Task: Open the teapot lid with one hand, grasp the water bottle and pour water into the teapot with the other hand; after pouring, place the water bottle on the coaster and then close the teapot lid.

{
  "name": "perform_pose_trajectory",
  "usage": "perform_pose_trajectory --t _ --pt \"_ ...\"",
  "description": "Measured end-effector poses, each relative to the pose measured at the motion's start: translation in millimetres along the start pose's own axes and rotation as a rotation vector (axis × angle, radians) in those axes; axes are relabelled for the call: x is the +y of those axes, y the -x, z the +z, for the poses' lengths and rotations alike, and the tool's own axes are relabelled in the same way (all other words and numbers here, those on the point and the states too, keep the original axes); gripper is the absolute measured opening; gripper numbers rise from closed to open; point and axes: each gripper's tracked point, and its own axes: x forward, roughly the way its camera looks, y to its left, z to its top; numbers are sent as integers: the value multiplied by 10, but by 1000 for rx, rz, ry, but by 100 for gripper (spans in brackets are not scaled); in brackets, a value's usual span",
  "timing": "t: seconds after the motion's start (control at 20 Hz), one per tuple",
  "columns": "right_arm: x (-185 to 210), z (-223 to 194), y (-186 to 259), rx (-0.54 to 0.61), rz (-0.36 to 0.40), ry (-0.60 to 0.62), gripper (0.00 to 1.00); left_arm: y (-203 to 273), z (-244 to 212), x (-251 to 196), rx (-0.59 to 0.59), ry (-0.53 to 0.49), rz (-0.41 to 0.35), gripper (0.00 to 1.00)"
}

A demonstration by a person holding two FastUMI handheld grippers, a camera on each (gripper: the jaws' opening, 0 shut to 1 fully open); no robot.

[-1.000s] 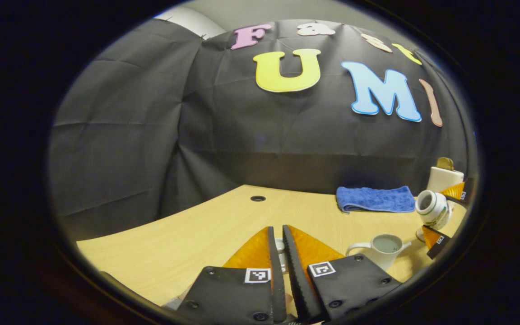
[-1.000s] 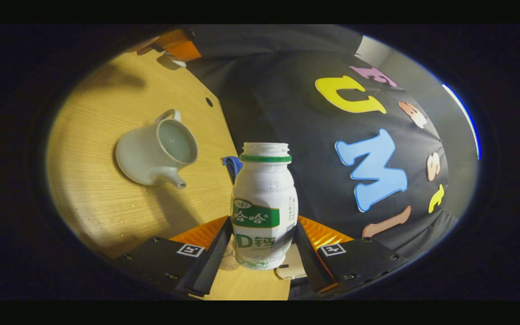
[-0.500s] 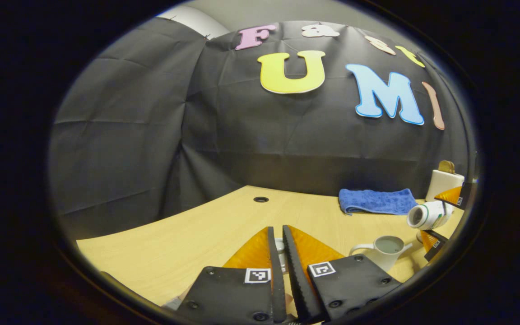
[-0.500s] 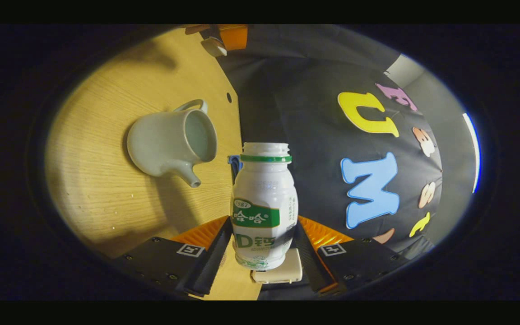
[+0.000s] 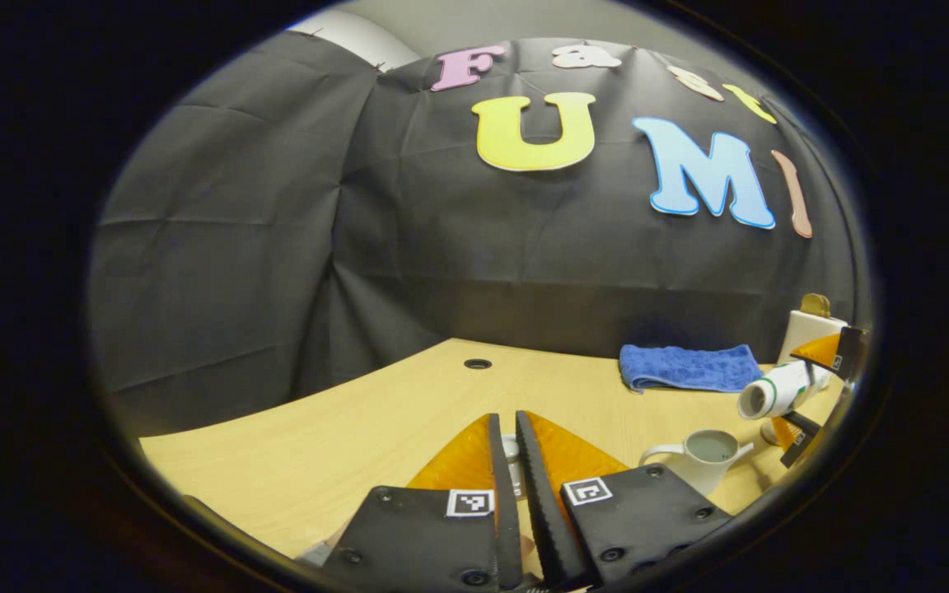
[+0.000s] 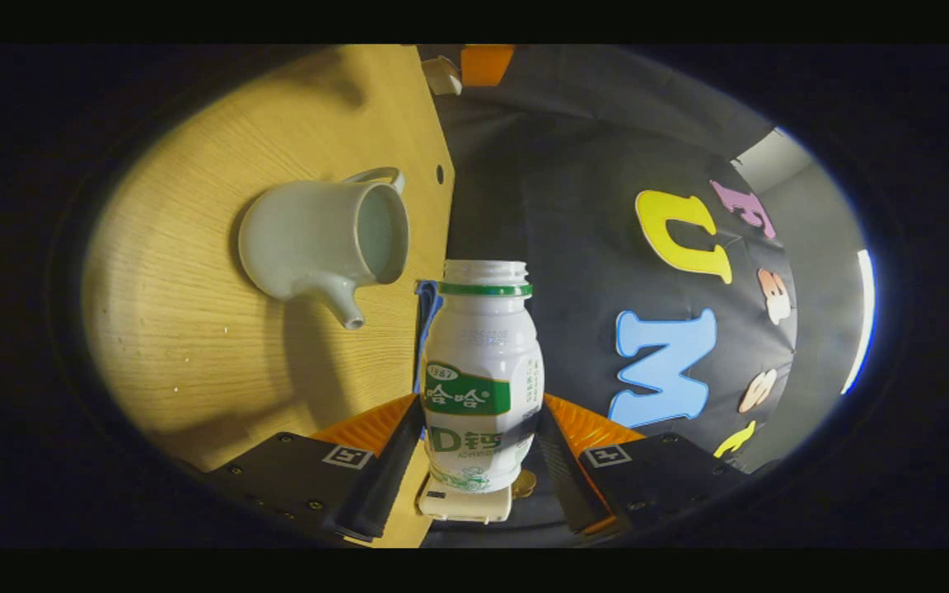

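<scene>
Left gripper (image 5: 510, 461), bottom centre of the left gripper view: fingers nearly together, pinching a small pale knobbed piece, the teapot lid (image 5: 511, 455), held above the table (image 5: 343, 436); the contact itself is mostly hidden between the fingers. Right gripper (image 6: 474, 461), bottom centre of the right gripper view: fingers spread to bottle width and pressing on either side of the lower body of the water bottle (image 6: 481, 387). In the left gripper view the same bottle (image 5: 773, 394) shows at the right edge, tipped close to horizontal, its mouth towards the left and above the teapot (image 5: 701, 459), apart from it. Teapot stands on the table at lower right of that view, lid off, opening upward, handle to the left, spout to the right. In the right gripper view the scene is rolled: teapot (image 6: 322, 239) at upper left, opening facing right, spout pointing down-right, well apart from the bottle mouth in frame. Open room: broad bare tabletop left and ahead of the left gripper, up to the curved table edge at lower left; a cable hole (image 5: 477, 363) near the far edge. Blue cloth (image 5: 689, 367) lies folded near the back edge, behind the teapot. A white box-like object (image 5: 806, 331) sits at far right behind the bottle; identity cannot be told. Bottle appearance: white plastic, uncapped, threaded neck with green ring, green-and-white label. No stream is visible at the mouth.
</scene>
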Motion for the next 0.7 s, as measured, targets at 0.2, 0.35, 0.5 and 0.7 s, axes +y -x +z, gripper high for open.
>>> perform_pose_trajectory --t 0.2,0.35,0.5,0.7 --pt "-24 16 -10 -14 -1 56 78 7 -4 2 1 -2 8 17" --pt "-48 35 -19 -22 -11 100 78 2 -2 8 -2 1 13 17" --pt "-56 41 -29 -32 -23 149 78 11 5 10 -2 4 16 17" --pt "-76 59 -21 -43 -31 191 78 12 7 22 -3 5 21 17"
